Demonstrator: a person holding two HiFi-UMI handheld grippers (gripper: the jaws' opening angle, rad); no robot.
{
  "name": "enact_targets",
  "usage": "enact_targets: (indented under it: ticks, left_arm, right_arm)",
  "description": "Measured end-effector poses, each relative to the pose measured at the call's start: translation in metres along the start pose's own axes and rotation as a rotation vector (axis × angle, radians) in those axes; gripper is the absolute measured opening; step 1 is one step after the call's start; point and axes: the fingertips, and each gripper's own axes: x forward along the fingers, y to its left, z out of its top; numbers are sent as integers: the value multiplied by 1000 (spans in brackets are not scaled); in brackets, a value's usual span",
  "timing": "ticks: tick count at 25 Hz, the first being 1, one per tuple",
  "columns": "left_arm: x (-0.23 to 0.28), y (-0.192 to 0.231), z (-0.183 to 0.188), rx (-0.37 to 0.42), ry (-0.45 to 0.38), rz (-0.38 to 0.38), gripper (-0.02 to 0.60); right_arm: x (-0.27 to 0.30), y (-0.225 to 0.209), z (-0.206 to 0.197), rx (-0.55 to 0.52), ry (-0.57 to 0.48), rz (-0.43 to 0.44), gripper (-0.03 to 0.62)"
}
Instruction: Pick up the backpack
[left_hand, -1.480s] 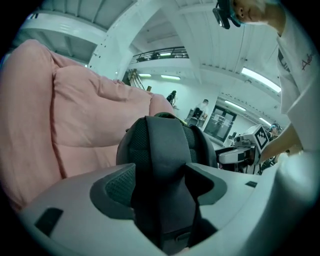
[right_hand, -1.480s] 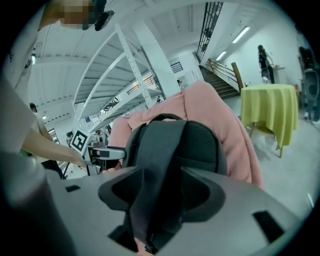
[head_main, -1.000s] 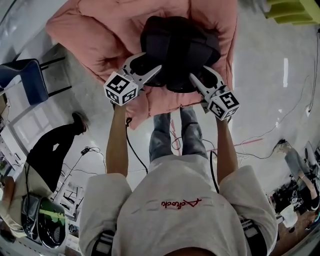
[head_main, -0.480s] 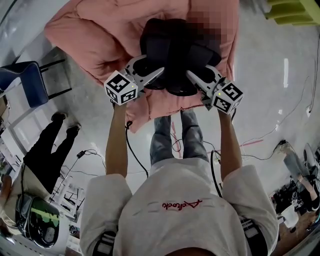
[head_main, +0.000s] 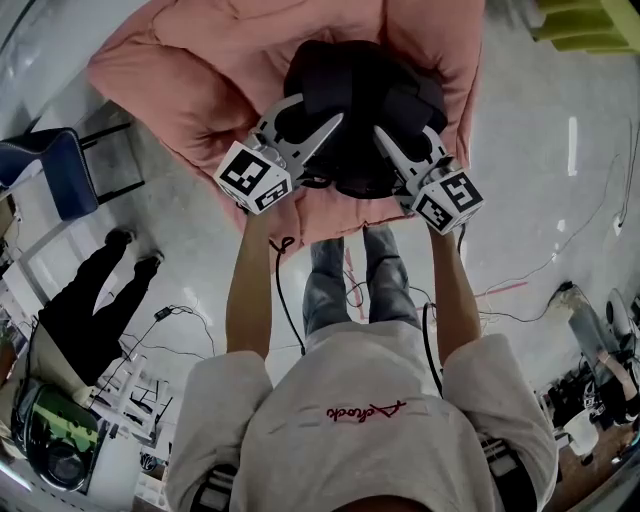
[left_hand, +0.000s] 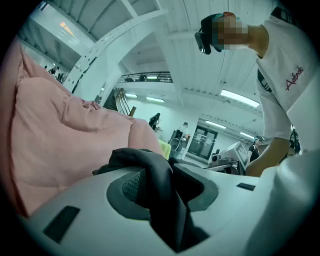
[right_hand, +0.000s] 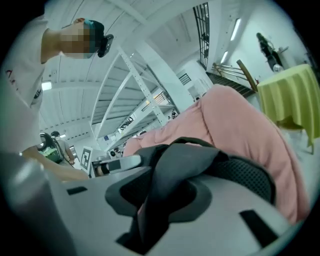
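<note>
A black backpack (head_main: 360, 100) rests on a big pink beanbag (head_main: 220, 70). My left gripper (head_main: 315, 108) reaches onto its left side and my right gripper (head_main: 400, 135) onto its right side. In the left gripper view a dark strap (left_hand: 160, 185) runs between the jaws of the left gripper (left_hand: 165, 175), which are closing and pinch it. In the right gripper view a grey strap (right_hand: 175, 175) with a mesh-padded part (right_hand: 245, 175) lies between the jaws of the right gripper (right_hand: 165, 195), which are also closing and pinch it.
A blue chair (head_main: 50, 165) stands on the floor at the left, and a person in black (head_main: 80, 300) stands below it. Cables (head_main: 520, 290) trail over the floor at the right. A yellow-green covered table (right_hand: 292, 100) stands beyond the beanbag (right_hand: 240, 125).
Both grippers' jaws have narrowed onto the backpack's straps and both hands have moved forward and up. The backpack's top has shifted slightly. The person at the left has stepped nearer.
</note>
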Motion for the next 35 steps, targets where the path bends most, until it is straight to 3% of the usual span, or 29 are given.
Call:
enact_targets:
  ticks: [3,7,10,14,22,30,35]
  left_arm:
    - [10,4,-10,15,22,24,140]
    - [5,-1,-18,64,57,72,85]
    - [4,-10,-7,94,30,98,58]
    - [-3,-17,25,92,-27,125,54]
    - [-29,-56,33,63,-5,120,52]
    - [-79,-109,43,-12,-29,184,52]
    - [-102,-125,78,-69,-98,205,49]
  right_arm:
    - [1,-7,0,-51,0,-70,89]
    - [-2,-3,4,-121,3,-166,62]
    - [-3,-1,14,-184,7,-205,58]
    - [-6,9,24,-242,20,-194,57]
    - [-40,43,21,-133,26,-151,55]
    - [-80,103,16,-6,36,-102,54]
    - [-88,134,46,-16,5,-68,52]
